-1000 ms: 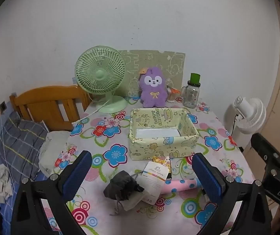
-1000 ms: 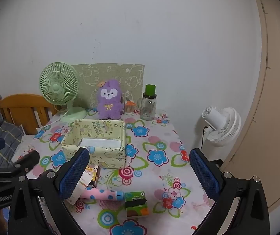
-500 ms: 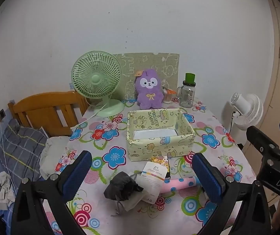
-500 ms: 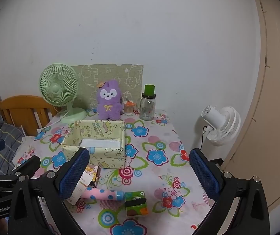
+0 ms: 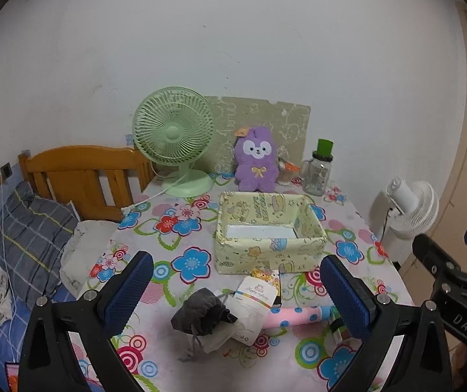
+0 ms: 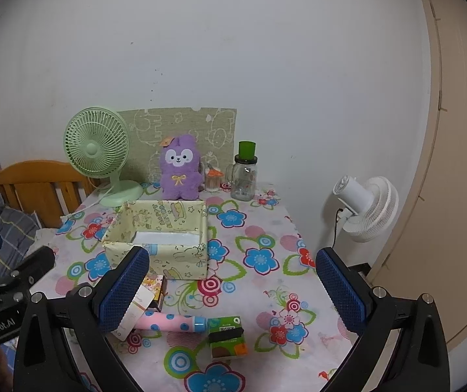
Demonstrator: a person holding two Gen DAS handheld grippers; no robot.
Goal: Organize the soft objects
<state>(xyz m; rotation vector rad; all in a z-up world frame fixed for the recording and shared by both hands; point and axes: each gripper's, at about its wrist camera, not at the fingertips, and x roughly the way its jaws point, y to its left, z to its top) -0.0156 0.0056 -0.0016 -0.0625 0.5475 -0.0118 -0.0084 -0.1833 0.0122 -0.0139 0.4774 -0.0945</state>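
Observation:
A yellow fabric box [image 5: 267, 228] [image 6: 160, 232] stands open in the middle of the flowered table. A purple plush toy [image 5: 256, 160] [image 6: 179, 168] sits upright behind it, against the wall. In front of the box lie a grey drawstring pouch [image 5: 200, 310] with a white tag [image 5: 254, 297], a pink dotted tube [image 5: 298, 315] [image 6: 168, 321] and a small green carton [image 6: 226, 331]. My left gripper [image 5: 238, 297] hangs open above the pouch. My right gripper [image 6: 233, 289] is open over the table's near right part, holding nothing.
A green desk fan [image 5: 176, 143] [image 6: 98, 150] and a glass jar with a green lid [image 5: 319, 171] [image 6: 244, 173] stand at the back. A white fan [image 6: 368, 207] is right of the table, beside a door [image 6: 458, 163]. A wooden headboard [image 5: 80, 176] and bedding [image 5: 31, 238] lie left.
Both grippers have pulled back and risen slightly, so the table looks a little farther off. Nothing on the table has moved, and both grippers stay open.

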